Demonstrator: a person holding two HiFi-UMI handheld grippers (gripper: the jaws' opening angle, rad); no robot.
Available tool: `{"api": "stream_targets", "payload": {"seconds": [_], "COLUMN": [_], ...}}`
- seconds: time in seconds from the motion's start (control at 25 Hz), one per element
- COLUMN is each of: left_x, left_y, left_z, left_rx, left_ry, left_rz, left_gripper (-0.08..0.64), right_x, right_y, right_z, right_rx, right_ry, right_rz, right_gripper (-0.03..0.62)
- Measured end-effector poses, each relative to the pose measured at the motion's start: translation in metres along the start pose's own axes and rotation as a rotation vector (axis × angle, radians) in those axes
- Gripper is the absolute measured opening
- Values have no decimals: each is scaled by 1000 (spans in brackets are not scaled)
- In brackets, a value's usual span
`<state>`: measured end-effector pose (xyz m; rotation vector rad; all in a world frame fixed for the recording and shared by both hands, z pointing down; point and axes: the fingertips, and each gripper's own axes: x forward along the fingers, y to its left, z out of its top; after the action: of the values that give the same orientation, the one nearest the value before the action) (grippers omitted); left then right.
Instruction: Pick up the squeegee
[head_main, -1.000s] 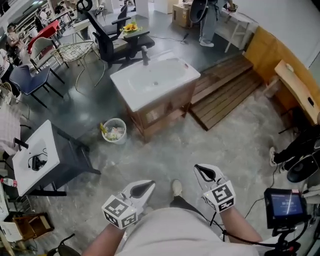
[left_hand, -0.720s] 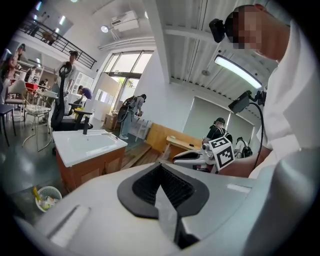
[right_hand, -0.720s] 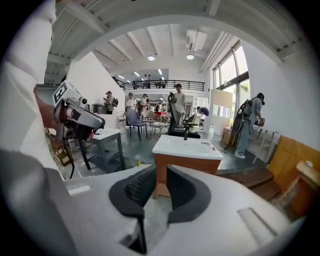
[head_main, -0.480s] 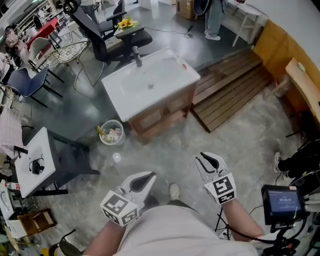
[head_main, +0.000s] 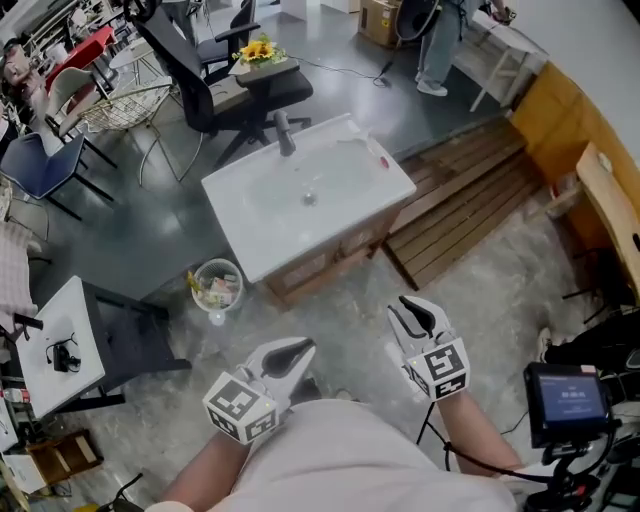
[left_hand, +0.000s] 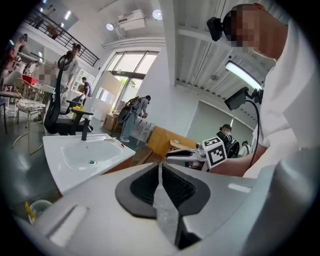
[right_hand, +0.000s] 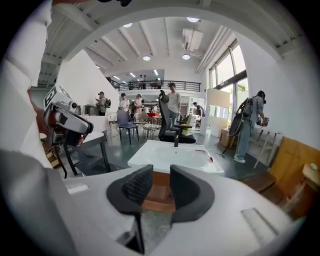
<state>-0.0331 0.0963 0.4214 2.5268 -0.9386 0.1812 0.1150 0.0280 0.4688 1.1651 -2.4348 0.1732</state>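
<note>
The left gripper (head_main: 300, 348) is closed with nothing in it, while the right gripper (head_main: 412, 310) has its jaws opening, with nothing between them. Beyond both, the squeegee (head_main: 378, 156) lies on the white sink (head_main: 235, 228), on its far right rim.

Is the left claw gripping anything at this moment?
No, the left claw has its jaws pressed together with nothing between them.
</note>
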Motion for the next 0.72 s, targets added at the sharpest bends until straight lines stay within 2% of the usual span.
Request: {"api": "stream_targets", "payload": {"seconds": [0.16, 0.28, 0.48, 0.72], "left_x": [11, 21, 12, 67], "left_y": [40, 77, 111, 157], "left_z": [25, 32, 45, 73], "left_rx": [25, 37, 2, -22], "left_ry": [-5, 26, 12, 7], "left_rz": [-34, -23, 52, 168], "left_gripper": [29, 29, 29, 40], "right_x": [55, 96, 143, 237], "right_y": [-30, -60, -95, -189], "right_z": [22, 26, 33, 33], "right_rx": [-2, 4, -24, 5], "right_ry": [15, 31, 54, 55], "right_rz": [-37, -87, -111, -82], "right_gripper": [94, 94, 94, 94]}}
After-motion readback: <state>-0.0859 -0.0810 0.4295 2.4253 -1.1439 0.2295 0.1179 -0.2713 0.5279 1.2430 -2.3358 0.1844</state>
